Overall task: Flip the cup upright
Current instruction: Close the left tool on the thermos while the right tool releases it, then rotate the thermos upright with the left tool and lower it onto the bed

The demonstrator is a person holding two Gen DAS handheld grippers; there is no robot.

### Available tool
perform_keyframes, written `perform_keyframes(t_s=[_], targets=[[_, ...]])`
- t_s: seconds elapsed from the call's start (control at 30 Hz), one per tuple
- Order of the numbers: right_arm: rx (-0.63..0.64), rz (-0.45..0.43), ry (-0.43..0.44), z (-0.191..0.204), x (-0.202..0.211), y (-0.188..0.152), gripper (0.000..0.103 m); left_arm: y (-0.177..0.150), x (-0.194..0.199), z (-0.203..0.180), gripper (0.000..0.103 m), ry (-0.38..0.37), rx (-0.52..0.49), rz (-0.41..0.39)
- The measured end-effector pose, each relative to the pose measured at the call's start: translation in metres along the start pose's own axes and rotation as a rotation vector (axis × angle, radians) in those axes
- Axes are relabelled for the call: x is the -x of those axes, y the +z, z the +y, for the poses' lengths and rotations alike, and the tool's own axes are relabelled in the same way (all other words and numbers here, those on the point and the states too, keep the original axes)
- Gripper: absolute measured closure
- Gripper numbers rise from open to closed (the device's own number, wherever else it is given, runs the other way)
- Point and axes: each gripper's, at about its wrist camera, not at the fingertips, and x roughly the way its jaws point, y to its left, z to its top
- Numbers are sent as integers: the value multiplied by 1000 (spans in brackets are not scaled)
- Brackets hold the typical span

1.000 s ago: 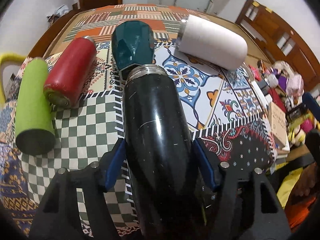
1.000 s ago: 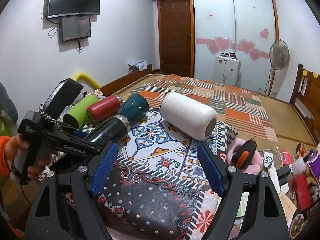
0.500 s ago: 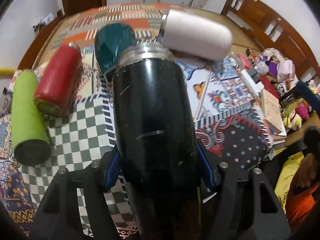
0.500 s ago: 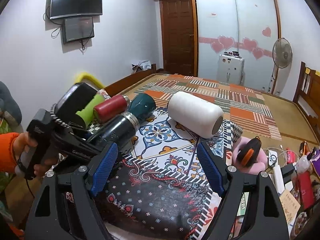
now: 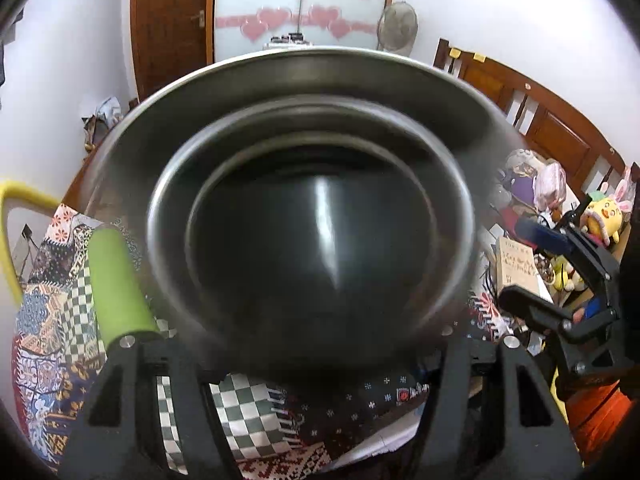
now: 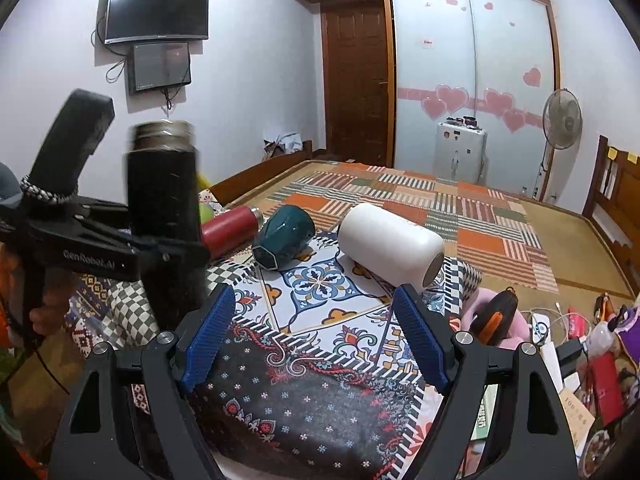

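My left gripper [image 6: 160, 252] is shut on a black steel cup [image 6: 164, 220] and holds it upright, steel mouth up, above the patterned cloth [image 6: 320, 292]. In the left wrist view the cup's open mouth [image 5: 312, 216] fills the frame and hides the fingertips. My right gripper [image 6: 316, 332] is open and empty, low over the cloth's near edge. A white cup [image 6: 390, 250], a teal cup [image 6: 286, 238] and a red cup [image 6: 230, 230] lie on their sides behind it. A green cup [image 5: 118, 284] lies at the left.
The cloth covers a table with a bed [image 6: 460, 208] behind it. Clutter lies at the right: a pink and orange object [image 6: 494, 318], cables, books and toys [image 5: 600, 216]. A yellow chair back [image 5: 12, 236] stands at the far left.
My left gripper has lifted the black cup off the cloth and swung it from lying to upright, mouth up. The right gripper has stayed open and nearly still.
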Motion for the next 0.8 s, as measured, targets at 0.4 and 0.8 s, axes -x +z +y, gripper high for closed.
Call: perform_keyframes(t_s=[0.4,0.8], targets=[[-5,-3,10,3,-5,1,24,-5,-25,-2,39,-1,-37,-16],[-28,-8,18,1,-5,0,24,9,-45,-15,39,20,-41,-15]])
